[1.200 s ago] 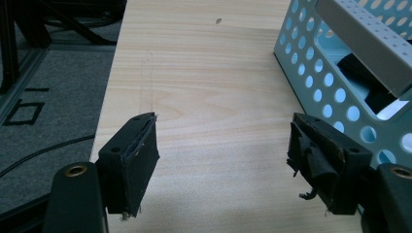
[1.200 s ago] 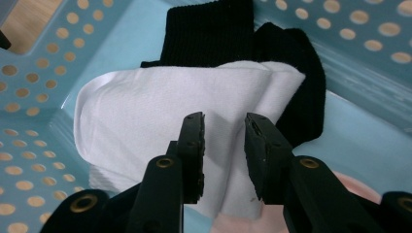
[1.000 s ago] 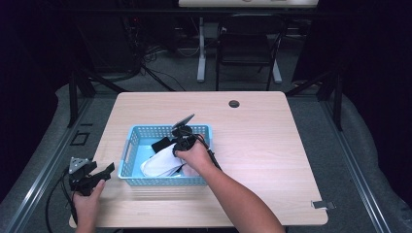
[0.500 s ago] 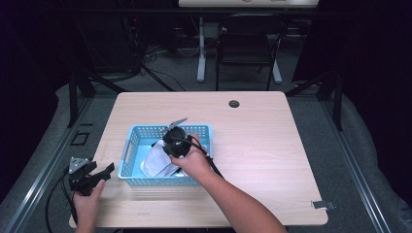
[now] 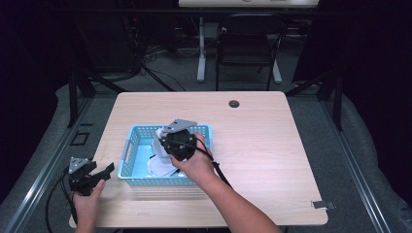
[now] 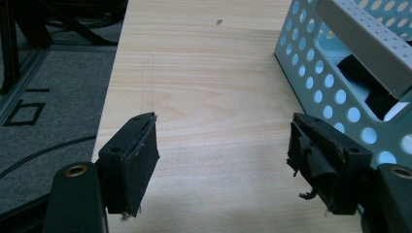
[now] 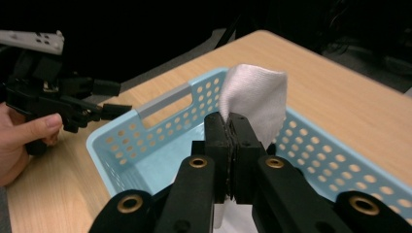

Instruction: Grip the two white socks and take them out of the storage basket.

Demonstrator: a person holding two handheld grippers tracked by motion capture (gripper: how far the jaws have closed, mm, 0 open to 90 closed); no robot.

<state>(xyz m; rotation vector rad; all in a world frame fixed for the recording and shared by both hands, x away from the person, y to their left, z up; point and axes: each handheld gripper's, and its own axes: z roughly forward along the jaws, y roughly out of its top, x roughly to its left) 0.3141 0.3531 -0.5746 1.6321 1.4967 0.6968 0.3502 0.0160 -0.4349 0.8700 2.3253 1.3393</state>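
At the near left corner of the counter (image 5: 272, 160), the person's left hand (image 5: 86, 204) is holding the left hand-held gripper (image 5: 103, 171) just above the wood, jaws spread wide with nothing between them. In the left gripper view that hand-held gripper (image 6: 221, 160) is facing bare counter (image 6: 204, 87), and the basket (image 6: 335, 82) is standing just beside its right jaw, so the perforated wall is blocking the way on that side.

A little farther in, the person's right hand (image 5: 194, 162) is reaching over the near rim of the light blue basket (image 5: 131, 145) and holding the right hand-held gripper (image 5: 158, 145) above its inside. In the right gripper view the jaws of this hand-held gripper (image 7: 231, 133) are pressing together on a fold of white cloth (image 7: 252, 97), which is standing up above the jaw tips while the rest is hanging down into the basket (image 7: 145, 141). From above, the cloth (image 5: 159, 167) is lying partly on the basket floor, half hidden by the hand.

Beyond the basket, a small dark round cap (image 5: 234, 104) is sitting near the counter's far edge. Past the counter, a black chair (image 5: 248, 43) and a white pole (image 5: 201, 53) are standing on the grey floor.
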